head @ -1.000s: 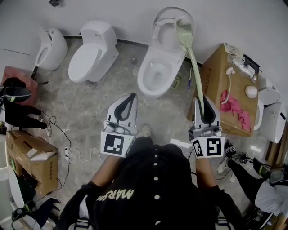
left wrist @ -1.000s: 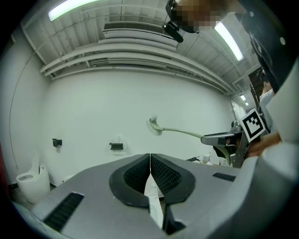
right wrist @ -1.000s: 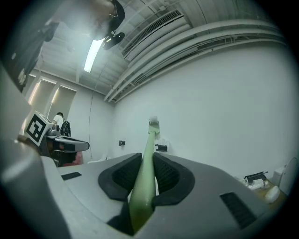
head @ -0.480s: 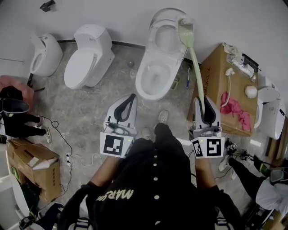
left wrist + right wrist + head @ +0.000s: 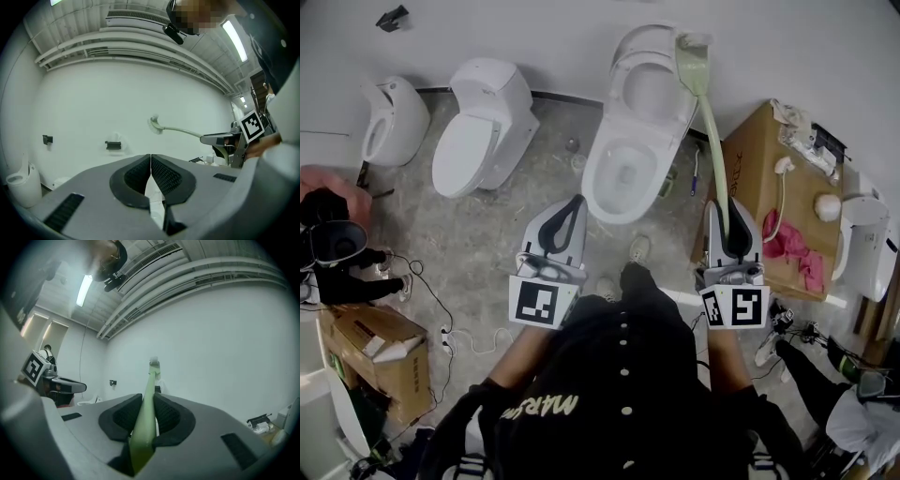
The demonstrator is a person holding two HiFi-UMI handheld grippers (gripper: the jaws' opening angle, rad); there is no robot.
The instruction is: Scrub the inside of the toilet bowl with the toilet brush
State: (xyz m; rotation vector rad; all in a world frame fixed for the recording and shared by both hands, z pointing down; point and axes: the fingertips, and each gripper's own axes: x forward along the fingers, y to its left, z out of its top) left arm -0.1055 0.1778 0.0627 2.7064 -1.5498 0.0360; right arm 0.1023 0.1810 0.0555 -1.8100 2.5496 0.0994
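A white toilet (image 5: 630,159) with its lid raised stands ahead of me, its bowl (image 5: 623,173) open. My right gripper (image 5: 730,246) is shut on the pale green toilet brush (image 5: 710,122) by its handle; the brush head (image 5: 692,49) points up beside the raised lid, above the bowl. In the right gripper view the green handle (image 5: 146,413) runs out between the pads to the head (image 5: 154,364). My left gripper (image 5: 565,228) is shut with nothing in it, held near the bowl's front left. The left gripper view shows the brush (image 5: 159,125) off to its right.
A second toilet (image 5: 478,127) with closed lid and a white urinal (image 5: 389,117) stand at the left. A cardboard box (image 5: 769,197) with a pink cloth (image 5: 787,234) and small items sits right of the toilet. Cables and another box (image 5: 375,342) lie on the floor at left.
The view has shifted slightly toward the toilet; a foot has stepped forward. Both grippers hold the same pose, brush still upright.
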